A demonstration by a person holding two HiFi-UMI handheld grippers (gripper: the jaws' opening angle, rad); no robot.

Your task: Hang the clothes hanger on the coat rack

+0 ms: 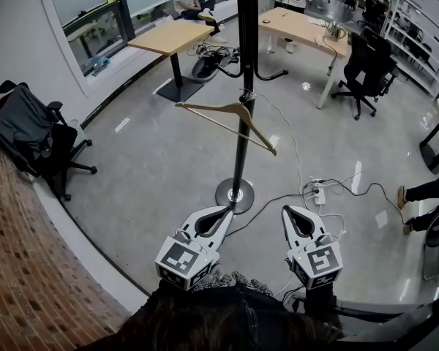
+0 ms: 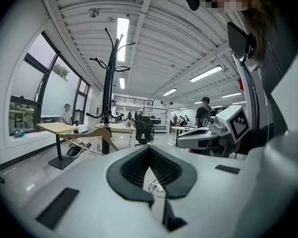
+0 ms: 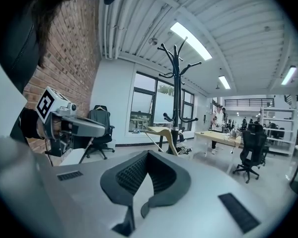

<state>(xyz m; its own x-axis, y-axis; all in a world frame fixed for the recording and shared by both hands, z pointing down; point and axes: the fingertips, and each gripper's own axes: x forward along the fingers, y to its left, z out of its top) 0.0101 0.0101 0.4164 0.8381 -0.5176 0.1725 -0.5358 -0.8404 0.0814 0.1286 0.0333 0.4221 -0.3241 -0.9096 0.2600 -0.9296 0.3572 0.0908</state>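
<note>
A wooden clothes hanger hangs tilted on a low hook of the black coat rack, which stands on a round base ahead of me. The hanger and the rack show left of centre in the left gripper view. In the right gripper view the hanger sits at the foot of the rack. My left gripper and right gripper are held side by side close to my body, well short of the rack. Both are shut with nothing between their jaws.
A power strip with trailing cables lies on the floor right of the rack's base. Wooden desks and black office chairs stand beyond. A chair with a dark jacket sits by the brick wall at left. A person's feet show at right.
</note>
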